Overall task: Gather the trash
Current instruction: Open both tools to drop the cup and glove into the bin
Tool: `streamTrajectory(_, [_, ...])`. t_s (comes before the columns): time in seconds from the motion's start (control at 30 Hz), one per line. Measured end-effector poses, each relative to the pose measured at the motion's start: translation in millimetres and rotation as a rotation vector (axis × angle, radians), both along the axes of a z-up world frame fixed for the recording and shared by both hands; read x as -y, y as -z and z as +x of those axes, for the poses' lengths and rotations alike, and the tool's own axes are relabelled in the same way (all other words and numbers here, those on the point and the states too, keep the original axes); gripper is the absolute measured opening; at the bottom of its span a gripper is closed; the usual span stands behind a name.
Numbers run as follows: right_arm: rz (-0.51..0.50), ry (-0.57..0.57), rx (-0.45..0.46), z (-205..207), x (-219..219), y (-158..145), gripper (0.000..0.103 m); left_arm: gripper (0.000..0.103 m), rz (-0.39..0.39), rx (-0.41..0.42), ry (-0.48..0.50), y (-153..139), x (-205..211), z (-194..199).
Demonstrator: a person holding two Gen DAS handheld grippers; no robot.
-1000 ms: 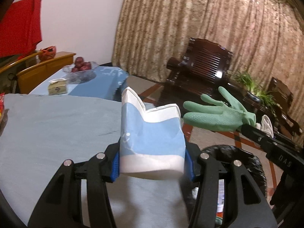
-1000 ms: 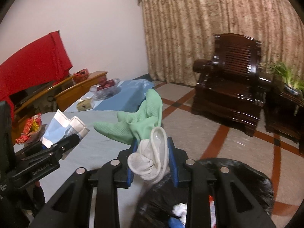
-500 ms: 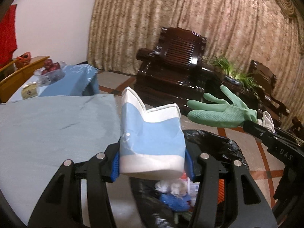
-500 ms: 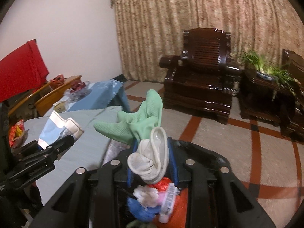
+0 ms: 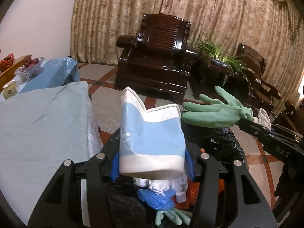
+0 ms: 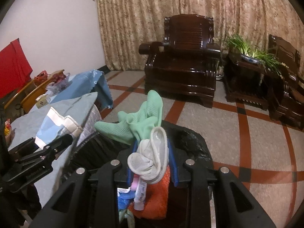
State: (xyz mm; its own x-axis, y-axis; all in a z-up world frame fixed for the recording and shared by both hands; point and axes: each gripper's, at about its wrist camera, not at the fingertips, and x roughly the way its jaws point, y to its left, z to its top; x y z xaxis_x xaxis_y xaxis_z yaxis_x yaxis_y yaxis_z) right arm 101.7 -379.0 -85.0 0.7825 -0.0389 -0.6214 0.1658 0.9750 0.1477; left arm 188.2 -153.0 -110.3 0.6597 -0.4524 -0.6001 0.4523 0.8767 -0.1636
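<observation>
1. The black trash bag [image 5: 224, 142] sat open below both grippers, holding an orange mesh [image 6: 153, 195] and blue wrapper [image 5: 157, 199].
2. The left gripper [image 5: 152, 167] pinched a blue-and-white paper carton [image 5: 150, 138] above it.
3. At the carton's 3 o'clock, the right gripper [image 6: 152, 163] clamped a green rubber glove [image 6: 140, 123].

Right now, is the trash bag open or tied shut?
Open. The black trash bag gapes below both grippers, its rim spread wide; an orange mesh, a small bottle and a blue crumpled glove show inside.
</observation>
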Motion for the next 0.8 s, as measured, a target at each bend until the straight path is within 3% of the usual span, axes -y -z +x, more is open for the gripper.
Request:
streamTrajectory(0.33, [-0.006, 0.001, -0.039, 8, 9, 19, 0.030, 0.052, 0.012, -0.028, 0.040, 18, 20, 9])
streamTrajectory(0.37, [-0.006, 0.000, -0.043, 9, 9, 20, 0.031, 0.053, 0.010, -0.037, 0.047, 21, 20, 10])
streamTrajectory(0.43, [-0.010, -0.006, -0.057, 10, 10, 24, 0.033, 0.066, 0.010, -0.053, 0.055, 23, 21, 12])
streamTrajectory(0.47, [-0.011, -0.006, -0.064, 11, 11, 25, 0.036, 0.074, 0.002, -0.066, 0.062, 25, 20, 13])
streamTrajectory(0.63, [-0.023, 0.014, -0.067, 9, 15, 28, 0.056, 0.081, -0.016, -0.088, 0.059, 26, 12, 15])
streamTrajectory(0.7, [-0.020, 0.022, -0.061, 7, 16, 27, 0.071, 0.084, -0.014, -0.080, 0.053, 24, 9, 14])
streamTrajectory(0.8, [-0.014, 0.027, -0.042, 2, 17, 22, 0.085, 0.090, -0.008, -0.065, 0.041, 16, 0, 13])
